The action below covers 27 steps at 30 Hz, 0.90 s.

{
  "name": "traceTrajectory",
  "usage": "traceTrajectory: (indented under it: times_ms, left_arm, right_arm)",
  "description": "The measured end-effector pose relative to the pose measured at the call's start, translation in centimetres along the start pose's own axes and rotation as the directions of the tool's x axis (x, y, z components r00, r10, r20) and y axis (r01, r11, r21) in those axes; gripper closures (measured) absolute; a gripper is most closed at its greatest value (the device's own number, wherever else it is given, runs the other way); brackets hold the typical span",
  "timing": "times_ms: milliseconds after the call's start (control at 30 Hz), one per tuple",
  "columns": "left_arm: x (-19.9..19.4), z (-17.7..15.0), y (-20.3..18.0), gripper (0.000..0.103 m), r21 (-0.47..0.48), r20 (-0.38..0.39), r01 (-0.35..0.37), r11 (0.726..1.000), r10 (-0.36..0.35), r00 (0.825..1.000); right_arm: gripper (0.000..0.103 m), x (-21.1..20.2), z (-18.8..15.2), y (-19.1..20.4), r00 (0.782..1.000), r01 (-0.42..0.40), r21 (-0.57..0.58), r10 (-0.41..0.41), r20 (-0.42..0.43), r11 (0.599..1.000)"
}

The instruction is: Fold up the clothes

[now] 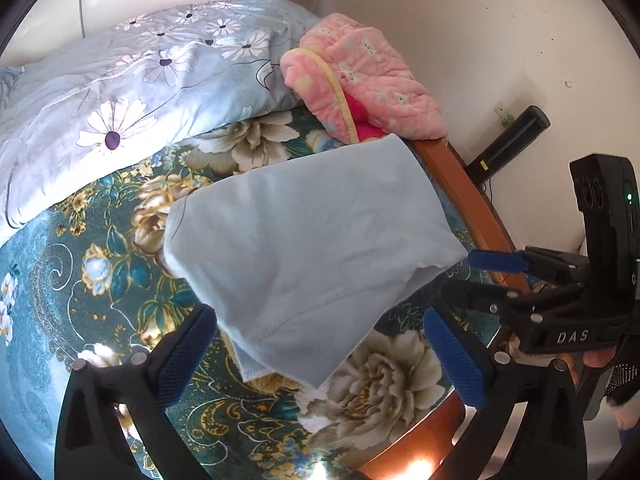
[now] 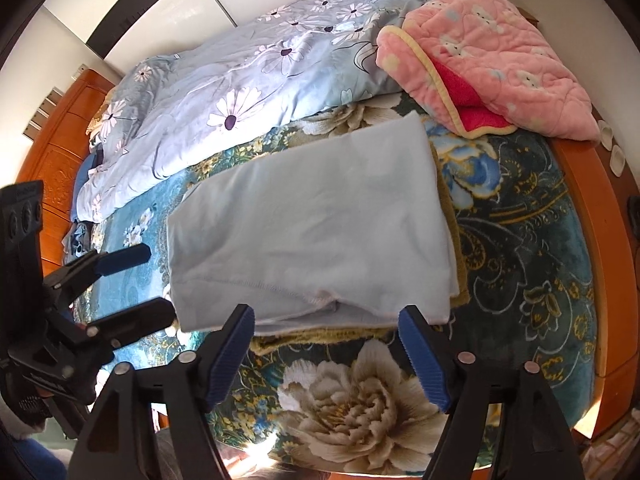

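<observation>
A light blue garment (image 1: 304,240) lies folded in layers on the flowered bedspread (image 1: 80,264); it also shows in the right wrist view (image 2: 312,216). My left gripper (image 1: 320,364) is open, its blue pads on either side of the garment's near corner, holding nothing. It also shows at the left of the right wrist view (image 2: 148,284). My right gripper (image 2: 326,356) is open just in front of the garment's near hem. It also shows at the right of the left wrist view (image 1: 472,276), its tips beside the garment's right corner.
A folded blue daisy quilt (image 1: 132,92) and a pink blanket (image 1: 360,76) lie at the back of the bed. The wooden bed frame (image 1: 468,192) runs along the right edge, with a wall and a black box (image 1: 508,140) beyond. A wooden headboard (image 2: 60,136) stands left.
</observation>
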State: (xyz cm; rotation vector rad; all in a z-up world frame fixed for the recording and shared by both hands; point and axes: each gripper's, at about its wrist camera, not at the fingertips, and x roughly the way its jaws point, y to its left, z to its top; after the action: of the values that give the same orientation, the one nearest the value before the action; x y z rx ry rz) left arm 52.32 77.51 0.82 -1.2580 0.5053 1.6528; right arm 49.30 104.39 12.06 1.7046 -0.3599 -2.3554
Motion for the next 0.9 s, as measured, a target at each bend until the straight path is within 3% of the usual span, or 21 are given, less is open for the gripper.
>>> traceTrajectory:
  times_ms: [133, 267, 400, 700, 900]
  left_arm:
    - [-0.9, -1.7, -0.1, 0.0, 0.051, 0.012, -0.034, 0.998, 0.033, 0.999]
    - [-2.3, -3.5, 0.0, 0.0, 0.095, 0.03, -0.022, 0.995, 0.019, 0.999]
    - [-4.6, -5.5, 0.4, 0.0, 0.131, 0.069, -0.044, 0.99, 0.035, 0.997]
    - [-9.1, -9.9, 1.9, 0.0, 0.12, 0.151, -0.054, 0.991, 0.036, 0.988]
    - [-10.4, -12.2, 2.4, 0.0, 0.115, 0.16, -0.08, 0.99, 0.061, 0.985]
  right_arm:
    - [0.016, -0.3, -1.9, 0.9, 1.0, 0.011, 0.018, -0.012, 0.01, 1.0]
    - [0.0, -0.9, -3.8, 2.5, 0.999, 0.037, 0.03, -0.038, 0.038, 0.999]
    - [0.0, -1.6, -5.6, 4.1, 0.997, 0.024, 0.066, -0.029, 0.075, 0.997]
    - [0.0, -2.0, -9.5, 8.0, 0.985, 0.117, 0.097, -0.128, 0.112, 0.988]
    - [0.0, -2.0, -12.6, 10.3, 0.979, 0.156, 0.087, -0.166, 0.121, 0.984]
